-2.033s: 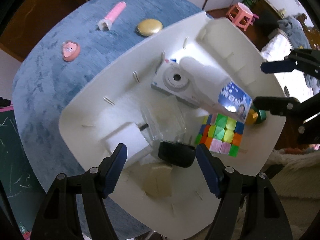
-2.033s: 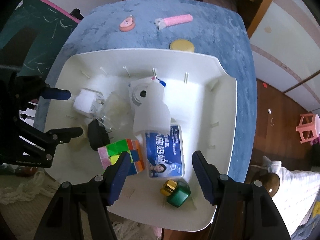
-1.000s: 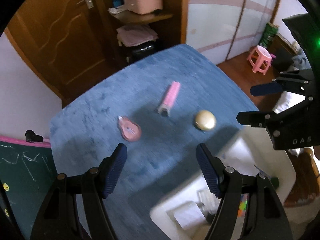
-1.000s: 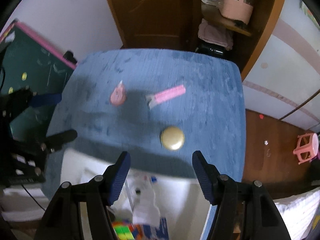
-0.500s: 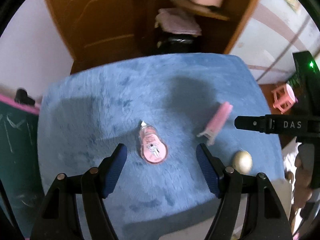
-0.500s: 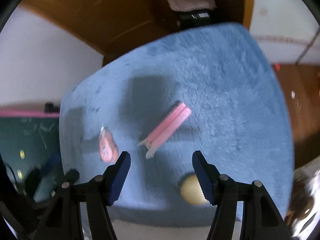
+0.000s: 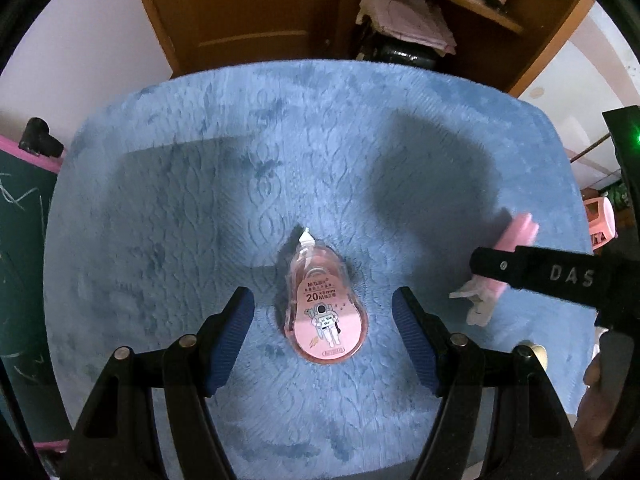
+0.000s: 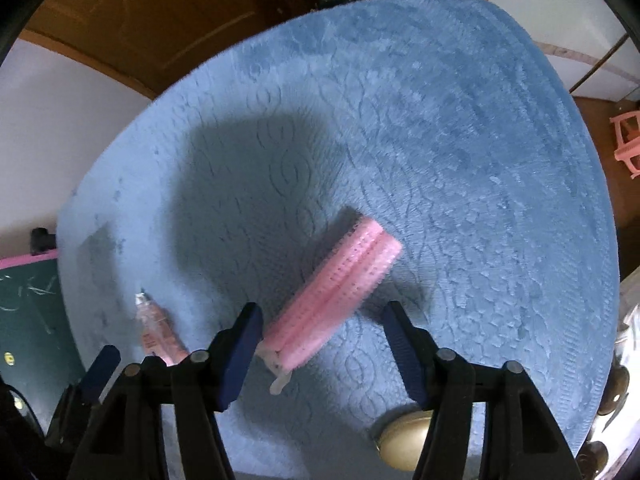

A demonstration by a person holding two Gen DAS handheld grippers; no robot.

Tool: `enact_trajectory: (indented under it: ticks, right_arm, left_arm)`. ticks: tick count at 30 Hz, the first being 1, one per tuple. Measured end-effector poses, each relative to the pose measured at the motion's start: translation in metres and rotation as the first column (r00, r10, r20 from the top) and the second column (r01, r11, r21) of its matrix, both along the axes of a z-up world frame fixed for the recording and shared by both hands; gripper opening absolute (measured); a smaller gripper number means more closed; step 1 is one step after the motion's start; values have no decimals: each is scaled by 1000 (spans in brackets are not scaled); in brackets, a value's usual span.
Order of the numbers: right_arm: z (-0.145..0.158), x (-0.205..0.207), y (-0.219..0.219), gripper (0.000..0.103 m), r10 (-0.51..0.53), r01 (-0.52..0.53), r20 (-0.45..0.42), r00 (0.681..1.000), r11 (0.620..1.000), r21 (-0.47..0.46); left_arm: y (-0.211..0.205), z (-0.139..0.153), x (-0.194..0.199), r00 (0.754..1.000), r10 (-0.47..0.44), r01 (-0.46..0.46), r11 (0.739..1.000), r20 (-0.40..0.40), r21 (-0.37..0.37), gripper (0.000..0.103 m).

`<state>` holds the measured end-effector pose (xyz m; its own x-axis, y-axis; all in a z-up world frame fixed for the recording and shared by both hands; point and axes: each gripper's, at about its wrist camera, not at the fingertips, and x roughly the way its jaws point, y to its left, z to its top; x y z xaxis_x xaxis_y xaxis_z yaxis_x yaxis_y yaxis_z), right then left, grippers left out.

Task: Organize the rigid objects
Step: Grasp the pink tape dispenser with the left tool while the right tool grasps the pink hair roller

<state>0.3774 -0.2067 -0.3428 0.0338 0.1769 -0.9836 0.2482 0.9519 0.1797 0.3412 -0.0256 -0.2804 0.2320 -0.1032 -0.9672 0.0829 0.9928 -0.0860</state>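
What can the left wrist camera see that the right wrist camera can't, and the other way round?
Only the left wrist view shows the astronaut label on the pink correction tape, which lies between the open jaws of the left gripper, and the folded cloths on a shelf. Only the right wrist view shows the whole pink hair roller clip between the open jaws of the right gripper, and the gold round case. Both show the blue mat, the correction tape and the clip.

Pink correction tape (image 7: 325, 312) and pink clip (image 8: 340, 292) on embossed blue cloth (image 7: 200, 200).
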Motion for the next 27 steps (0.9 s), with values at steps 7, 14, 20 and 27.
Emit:
enact_trajectory:
  ticks: [7, 14, 20, 27]
  right_arm:
    - [0, -1, 23, 47, 43, -41, 35, 998, 998, -53]
    - [6, -9, 6, 40, 45, -45, 54, 998, 999, -7]
    - [24, -22, -10, 31, 46, -50, 100, 994, 998, 46]
    - [68, -48, -24, 30, 48, -66, 187, 981, 993, 94]
  left_arm:
    - [-1, -18, -2, 999, 8, -7, 999, -34, 37, 75]
    - [-7, -22, -10, 999, -32, 33, 998, -32, 59, 54]
    - [-6, -4, -21, 999, -48, 47, 997, 5, 64, 54]
    - [-1, 45, -48, 991, -89, 83, 994, 97, 67, 54]
